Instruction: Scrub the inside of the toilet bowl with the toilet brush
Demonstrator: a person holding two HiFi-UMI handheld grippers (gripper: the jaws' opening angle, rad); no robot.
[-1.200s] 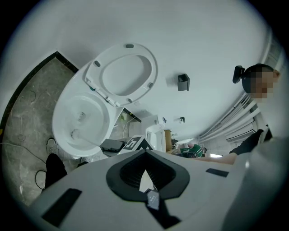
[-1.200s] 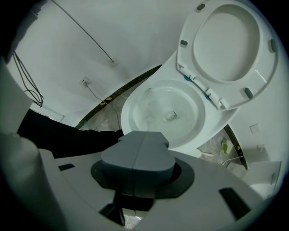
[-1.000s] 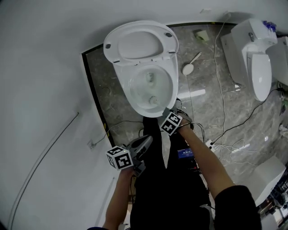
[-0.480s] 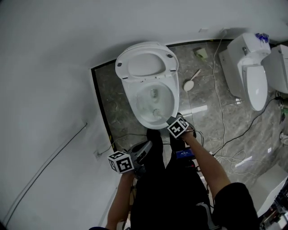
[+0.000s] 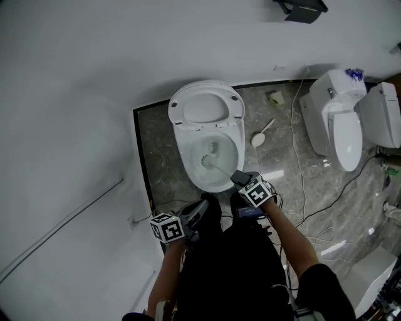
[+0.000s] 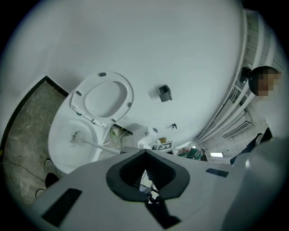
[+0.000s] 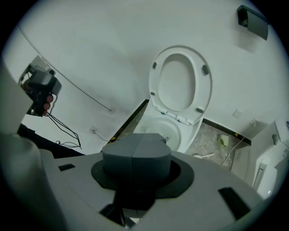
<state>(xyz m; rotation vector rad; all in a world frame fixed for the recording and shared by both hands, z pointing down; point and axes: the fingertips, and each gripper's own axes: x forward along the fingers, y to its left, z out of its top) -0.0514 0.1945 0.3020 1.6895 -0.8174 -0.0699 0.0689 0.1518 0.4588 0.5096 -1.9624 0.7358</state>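
The white toilet (image 5: 220, 182) stands lid up against the wall, also in the left gripper view (image 6: 61, 149) and the right gripper view (image 7: 192, 131). The toilet brush (image 5: 208, 162) has its head down in the middle of the bowl. Its white handle slants back to my right gripper (image 5: 240, 178), which is shut on the handle's end. In the right gripper view the jaws (image 7: 137, 151) are pressed together and hide the handle. The brush (image 6: 76, 136) shows in the left gripper view too. My left gripper (image 5: 199, 210) (image 6: 146, 173) hangs open and empty, near the bowl's front left.
A second white toilet (image 5: 341, 128) stands at the right. A white round-headed tool (image 5: 259, 139) and loose cables (image 5: 301, 157) lie on the marble floor. The person's shoes (image 5: 210, 205) stand at the bowl's front. A black box (image 5: 301, 6) hangs on the wall.
The head view has pulled back, so the toilet looks smaller. The brush head has shifted from the bowl's front to its middle. The left gripper has barely moved.
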